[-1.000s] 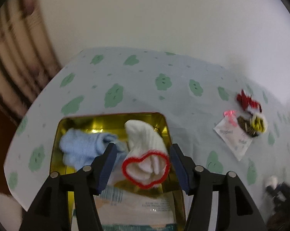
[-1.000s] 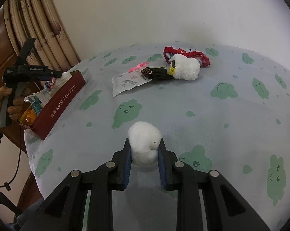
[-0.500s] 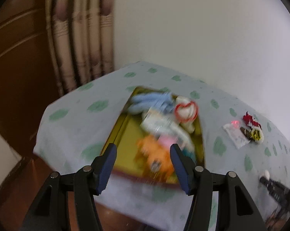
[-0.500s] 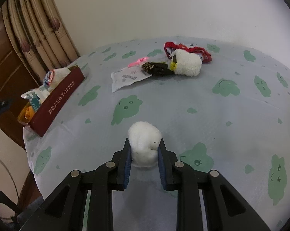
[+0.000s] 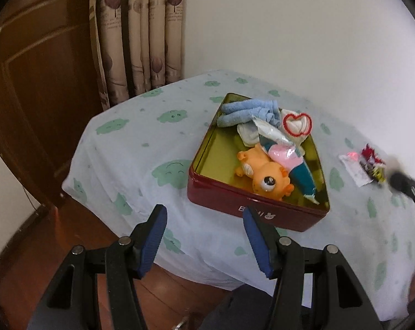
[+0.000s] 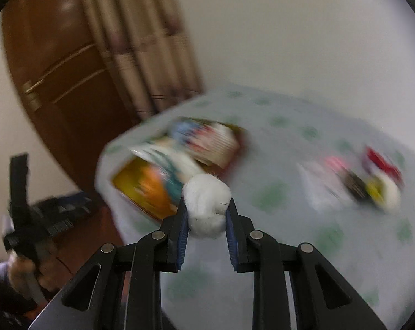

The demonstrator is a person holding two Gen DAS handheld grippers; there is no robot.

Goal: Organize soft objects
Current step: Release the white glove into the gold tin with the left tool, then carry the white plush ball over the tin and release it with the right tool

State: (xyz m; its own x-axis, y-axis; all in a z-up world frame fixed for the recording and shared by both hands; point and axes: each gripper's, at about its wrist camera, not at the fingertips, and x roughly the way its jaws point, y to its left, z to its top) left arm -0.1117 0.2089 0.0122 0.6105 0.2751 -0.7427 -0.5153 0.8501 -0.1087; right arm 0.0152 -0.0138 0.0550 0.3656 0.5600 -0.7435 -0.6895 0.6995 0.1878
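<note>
A red tin box (image 5: 251,206) with a gold inside stands on the cloud-print tablecloth (image 5: 141,148). In it lie a blue towel (image 5: 243,111), a white sock with a red cuff (image 5: 297,125), an orange plush toy (image 5: 262,176) and a packet (image 5: 287,159). My left gripper (image 5: 204,233) is open and empty, held off the table's near corner, back from the box. My right gripper (image 6: 206,214) is shut on a white fluffy ball (image 6: 206,206), lifted above the table. The box (image 6: 180,165) shows blurred behind the ball.
A small paper packet (image 5: 356,169) and a pile of red, dark and yellow soft items (image 5: 372,165) lie on the cloth right of the box; they show blurred in the right wrist view (image 6: 372,184). Curtains (image 5: 141,35) and a wooden door (image 5: 37,82) stand behind the table's left corner.
My left gripper let go of the red-cuffed sock in the box and pulled well back off the table. My right gripper lifted the white ball and swung left toward the box.
</note>
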